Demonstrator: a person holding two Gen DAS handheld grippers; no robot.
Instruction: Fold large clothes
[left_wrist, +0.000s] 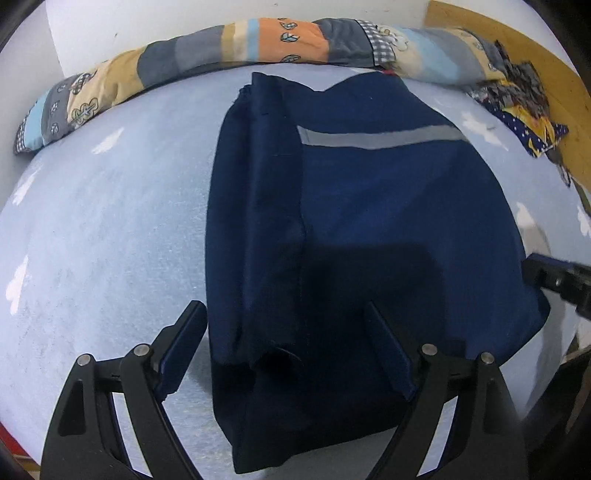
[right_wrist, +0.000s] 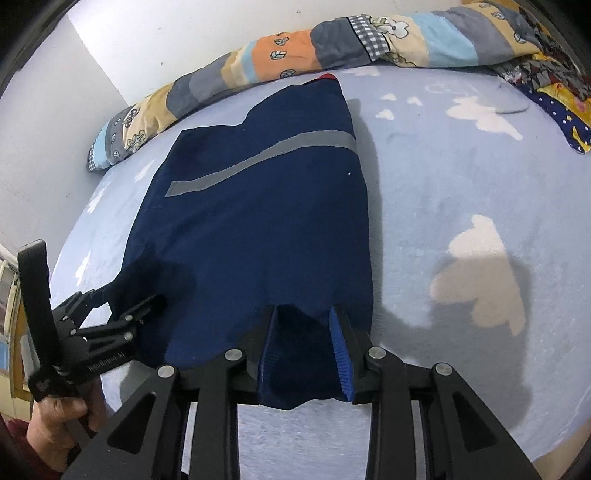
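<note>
1. Navy garment (left_wrist: 369, 206) is being laid folded on the bed (left_wrist: 110, 221), below the patchwork quilt (left_wrist: 258, 37).
2. Its near hem is being pinched by the right hand-held gripper (right_wrist: 306, 314), partly closed.
3. Over its near edge, the left hand-held gripper (left_wrist: 284, 314) is being held wide open, empty.

Here's the garment (left_wrist: 369, 221), a big navy-blue piece lying flat on the pale blue bed sheet (left_wrist: 103, 229), already folded into a long panel. One side is turned in over the body, leaving a thick doubled strip along that edge. A grey stripe (left_wrist: 380, 137) runs across the upper part. The far end reaches almost to the patchwork quilt (left_wrist: 258, 37) rolled along the head of the sheet, a speck of red showing there. The near hem hangs slightly bunched at the sheet's front.
</note>
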